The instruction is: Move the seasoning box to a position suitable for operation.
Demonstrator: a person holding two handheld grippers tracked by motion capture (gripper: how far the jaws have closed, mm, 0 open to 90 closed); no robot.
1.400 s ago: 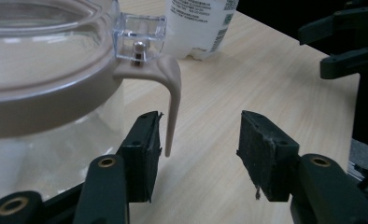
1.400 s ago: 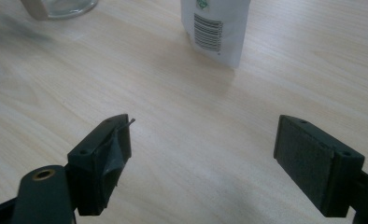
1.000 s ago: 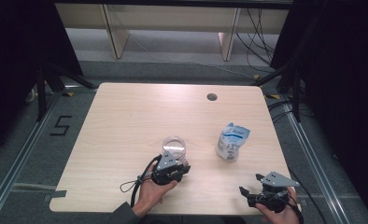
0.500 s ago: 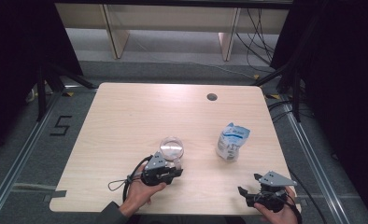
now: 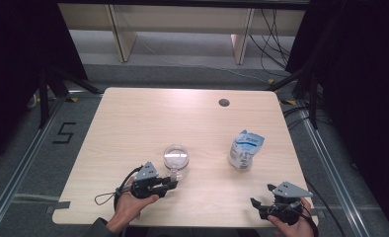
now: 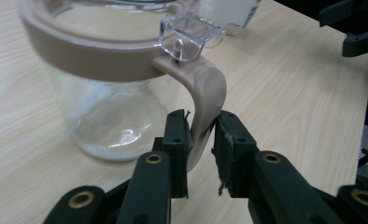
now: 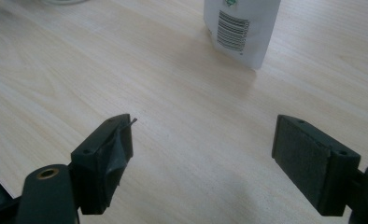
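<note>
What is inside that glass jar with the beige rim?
Nothing solid shows inside the glass jar: through its clear wall you see the table, plus a faint whitish film near the bottom. A clear lid covers the top.

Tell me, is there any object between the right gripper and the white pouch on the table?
Nothing visible. The right gripper has its jaws wide open, and bare table lies between it and the white pouch.

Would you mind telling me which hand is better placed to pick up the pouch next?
The right: its tongs stand wide open facing the pouch; the left tongs sit around the jar's handle.
</note>
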